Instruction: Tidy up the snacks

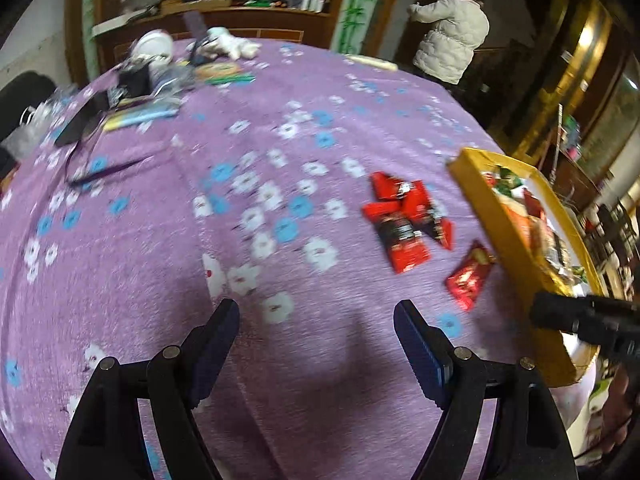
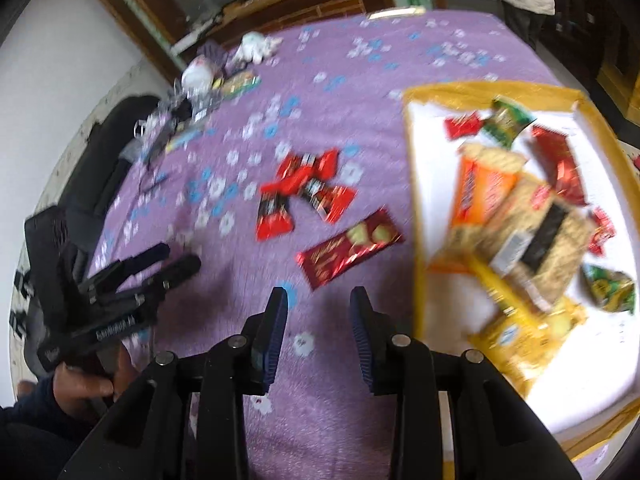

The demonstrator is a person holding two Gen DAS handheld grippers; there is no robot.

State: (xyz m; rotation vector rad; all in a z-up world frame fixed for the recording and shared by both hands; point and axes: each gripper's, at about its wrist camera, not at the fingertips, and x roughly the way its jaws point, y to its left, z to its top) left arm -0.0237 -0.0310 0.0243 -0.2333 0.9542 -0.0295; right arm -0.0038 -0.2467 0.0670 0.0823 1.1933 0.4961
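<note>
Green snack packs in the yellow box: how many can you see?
2, maybe more hidden under the heap. One green pack lies at the far end of the box, beside a small red pack. The other green pack lies near its right side.

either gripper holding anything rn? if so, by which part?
Nothing held. Left gripper stands open over bare cloth; right gripper is narrower but empty too. The red snack packets lie untouched ahead.

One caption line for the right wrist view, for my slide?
Right gripper, jaws empty, over purple cloth; red snacks beside gold box.
</note>
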